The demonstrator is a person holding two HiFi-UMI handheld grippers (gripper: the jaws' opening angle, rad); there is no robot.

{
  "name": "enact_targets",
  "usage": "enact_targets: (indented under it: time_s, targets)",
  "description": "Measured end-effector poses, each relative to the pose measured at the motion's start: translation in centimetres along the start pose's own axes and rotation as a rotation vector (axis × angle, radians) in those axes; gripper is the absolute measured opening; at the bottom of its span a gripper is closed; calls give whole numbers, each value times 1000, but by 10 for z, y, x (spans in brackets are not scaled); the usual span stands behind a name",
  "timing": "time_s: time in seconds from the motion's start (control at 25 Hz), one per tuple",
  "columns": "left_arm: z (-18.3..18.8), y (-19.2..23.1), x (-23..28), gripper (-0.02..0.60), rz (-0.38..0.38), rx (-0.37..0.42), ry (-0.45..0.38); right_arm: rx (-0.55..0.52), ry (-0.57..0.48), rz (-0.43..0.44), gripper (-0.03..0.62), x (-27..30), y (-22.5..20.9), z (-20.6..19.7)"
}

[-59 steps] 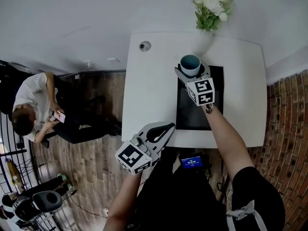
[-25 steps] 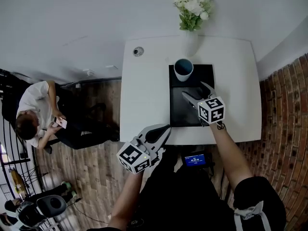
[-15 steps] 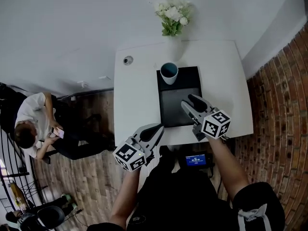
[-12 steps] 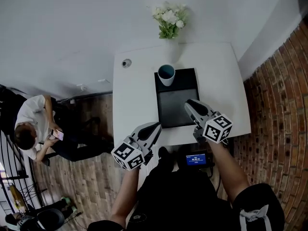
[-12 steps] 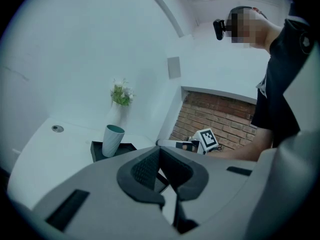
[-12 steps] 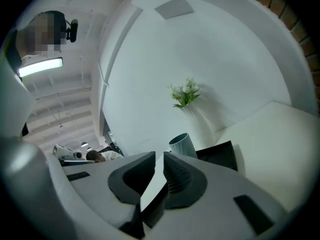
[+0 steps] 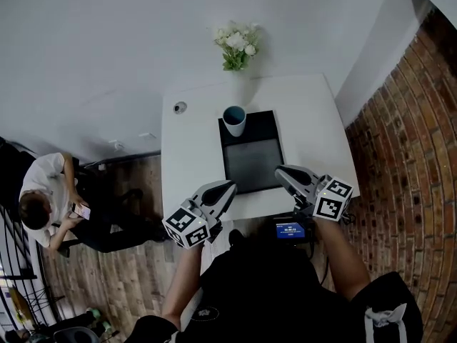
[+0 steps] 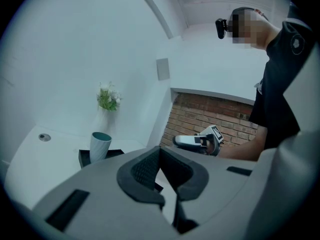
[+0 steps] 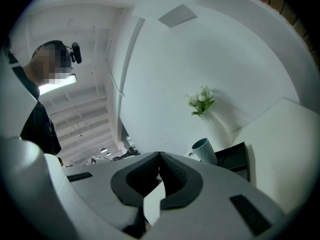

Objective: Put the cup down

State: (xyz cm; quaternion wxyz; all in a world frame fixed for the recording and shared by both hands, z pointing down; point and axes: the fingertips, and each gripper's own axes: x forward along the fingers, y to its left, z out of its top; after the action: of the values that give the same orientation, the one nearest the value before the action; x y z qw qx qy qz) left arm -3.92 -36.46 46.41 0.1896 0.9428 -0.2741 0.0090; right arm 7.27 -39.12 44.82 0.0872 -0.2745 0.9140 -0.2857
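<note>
A pale cup with a teal inside [image 7: 233, 119] stands upright on the far left corner of a black tray [image 7: 251, 166] on the white table [image 7: 314, 120]. It also shows as the cup [image 8: 100, 146] in the left gripper view and the cup [image 9: 204, 150] in the right gripper view. My right gripper [image 7: 284, 172] hangs shut and empty over the table's near right edge, well back from the cup. My left gripper [image 7: 226, 186] is shut and empty at the near left edge.
A white vase of flowers [image 7: 235, 47] stands at the table's far edge. A small round fitting [image 7: 179, 107] sits in the far left corner. A brick wall [image 7: 407, 148] runs along the right. A seated person [image 7: 50, 199] is on the floor side, left. A small screen [image 7: 289, 229] glows below the table edge.
The right gripper let go of the cup on the tray, drew back toward me to the table's near edge, and shut. The view pulled away from the table.
</note>
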Motion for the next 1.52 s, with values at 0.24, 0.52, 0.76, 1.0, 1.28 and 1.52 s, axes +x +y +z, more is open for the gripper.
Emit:
enact_targets:
  time_s: [0.24, 0.52, 0.76, 1.0, 1.28, 1.52]
  targets:
    - [7, -9, 3, 6, -41, 39, -10, 169, -134, 35, 14, -10, 9, 18]
    - [7, -13, 7, 6, -55, 43, -16, 130, -94, -15, 14, 1, 5, 14]
    - [10, -17, 9, 6, -54, 52, -28, 101, -78, -36, 14, 3, -4, 15]
    - [6, -22, 11, 6, -63, 53, -15, 93, -66, -67, 14, 4, -9, 8]
    - [3, -19, 9, 6, -53, 30, -17, 31, -35, -98, 14, 5, -11, 3]
    - [5, -19, 8, 6, -52, 31, -22, -41, 7, -112, 14, 10, -9, -3]
